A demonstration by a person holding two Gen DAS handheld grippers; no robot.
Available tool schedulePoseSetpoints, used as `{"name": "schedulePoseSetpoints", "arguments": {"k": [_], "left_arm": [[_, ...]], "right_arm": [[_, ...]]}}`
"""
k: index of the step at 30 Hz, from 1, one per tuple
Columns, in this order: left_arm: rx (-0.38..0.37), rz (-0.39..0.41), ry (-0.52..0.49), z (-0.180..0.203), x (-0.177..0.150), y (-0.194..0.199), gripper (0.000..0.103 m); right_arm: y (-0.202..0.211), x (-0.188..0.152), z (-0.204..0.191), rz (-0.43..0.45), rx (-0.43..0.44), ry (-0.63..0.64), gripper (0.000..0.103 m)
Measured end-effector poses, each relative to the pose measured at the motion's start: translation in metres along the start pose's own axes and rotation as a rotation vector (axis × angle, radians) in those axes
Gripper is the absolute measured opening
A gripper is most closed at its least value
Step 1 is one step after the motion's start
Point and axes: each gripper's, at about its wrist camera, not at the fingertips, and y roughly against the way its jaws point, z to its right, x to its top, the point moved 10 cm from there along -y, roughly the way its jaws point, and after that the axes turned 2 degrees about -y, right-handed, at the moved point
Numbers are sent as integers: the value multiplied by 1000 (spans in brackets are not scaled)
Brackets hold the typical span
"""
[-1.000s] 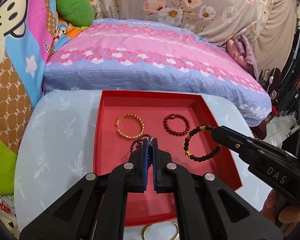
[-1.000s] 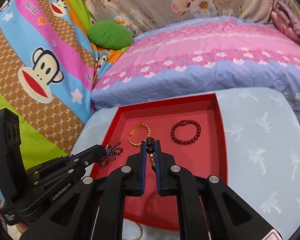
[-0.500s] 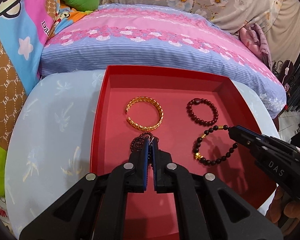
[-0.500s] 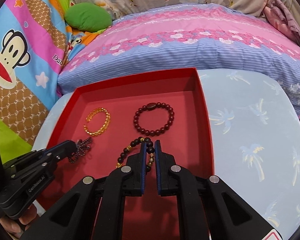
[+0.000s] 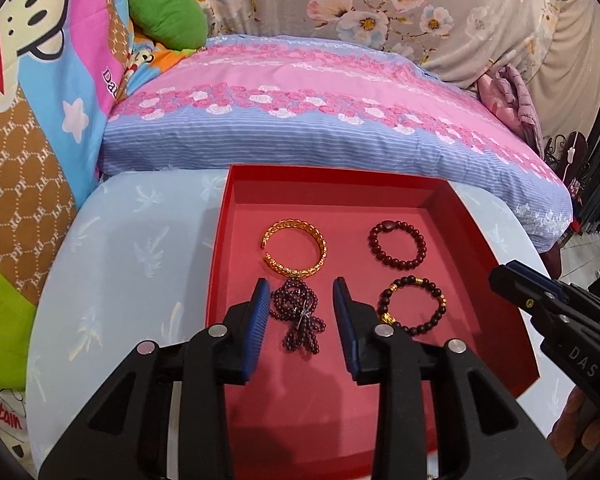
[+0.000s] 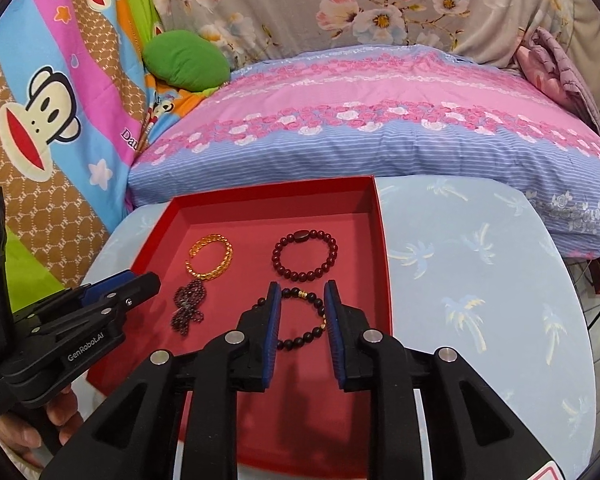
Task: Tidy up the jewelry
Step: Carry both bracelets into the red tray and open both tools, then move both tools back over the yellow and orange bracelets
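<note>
A red tray (image 5: pixel 452 196) (image 6: pixel 380 248) sits on a round light-blue table. In it lie a gold bangle (image 5: pixel 295 253) (image 6: pixel 210 258), a dark red bead bracelet (image 5: pixel 398 245) (image 6: pixel 305 255), a bunched purple bead strand (image 5: pixel 298 316) (image 6: pixel 188 306) and a black bead bracelet with gold beads (image 5: pixel 412 305) (image 6: pixel 303 318). My left gripper (image 5: pixel 300 292) is open, its jaws either side of the purple strand. My right gripper (image 6: pixel 302 294) is open over the black bracelet. Both are empty.
A pink and blue striped pillow (image 5: pixel 320 120) (image 6: pixel 380 120) lies just behind the table. A cartoon monkey blanket (image 6: pixel 40 112) and a green cushion (image 5: pixel 166 14) are at the left. The table's bare surface (image 6: pixel 480 280) extends right of the tray.
Both grippers have opened. The left let the purple strand down in the tray, the right let the black bracelet down beside it. Both grippers have drawn back slightly.
</note>
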Motion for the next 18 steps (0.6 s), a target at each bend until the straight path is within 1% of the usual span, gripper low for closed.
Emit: {"name": "schedulePoseSetpoints", "arguments": {"k": [4, 6, 8, 12, 18], "left_arm": [[-1, 12, 2, 1, -11, 24, 31], [-1, 14, 9, 0, -19, 34, 31], [-7, 11, 19, -1, -29, 44, 31], [0, 2, 20, 0, -53, 63, 31], [-11, -24, 36, 4, -89, 84, 31]], "right_arm": [[23, -9, -3, 12, 13, 0, 23], [34, -16, -5, 16, 14, 5, 27], [44, -24, -7, 17, 13, 12, 28], [62, -47, -9, 3, 18, 17, 28], [83, -84, -6, -30, 15, 10, 28]]}}
